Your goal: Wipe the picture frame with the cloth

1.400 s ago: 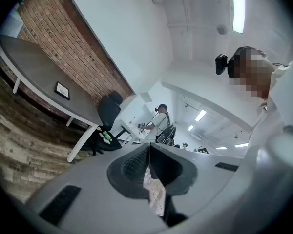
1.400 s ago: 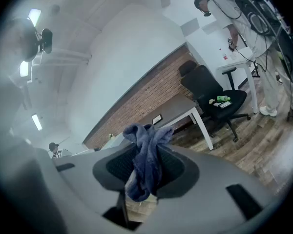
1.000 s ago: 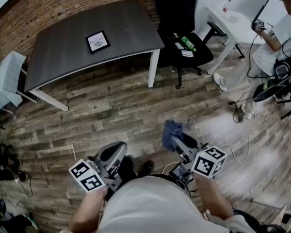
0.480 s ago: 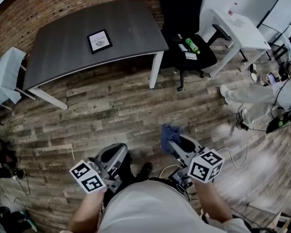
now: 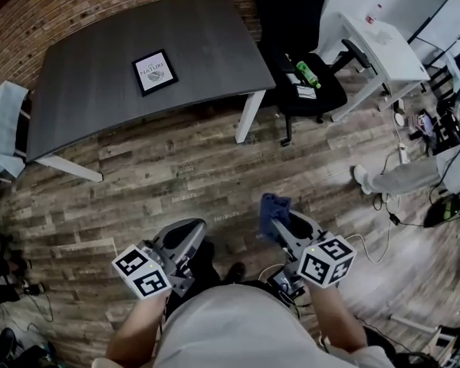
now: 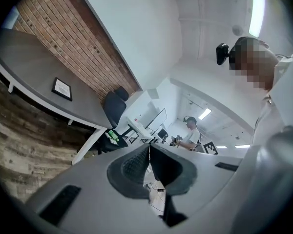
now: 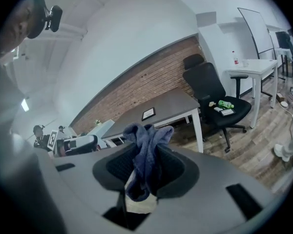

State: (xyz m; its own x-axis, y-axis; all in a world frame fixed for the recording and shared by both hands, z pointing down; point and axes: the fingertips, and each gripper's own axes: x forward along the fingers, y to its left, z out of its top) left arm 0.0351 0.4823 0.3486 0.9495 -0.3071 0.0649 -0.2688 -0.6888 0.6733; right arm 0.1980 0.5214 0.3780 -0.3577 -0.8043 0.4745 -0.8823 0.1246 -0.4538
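- Closest in, the left gripper (image 5: 193,228) hangs over the wooden floor (image 5: 176,171) — its jaws are pressed together with nothing between them.
- Beside it, the right gripper (image 5: 282,221) has its jaws clamped on a bunched blue cloth (image 5: 274,206), which pokes out past the tips.
- Further off stands the dark grey tabletop (image 5: 84,83), well apart from both grippers; the picture frame (image 5: 154,72) lies flat near its middle — black border, pale print.
- Past the tabletop's right end, a black office chair (image 5: 290,21) carries a green bottle (image 5: 307,74) on its seat.
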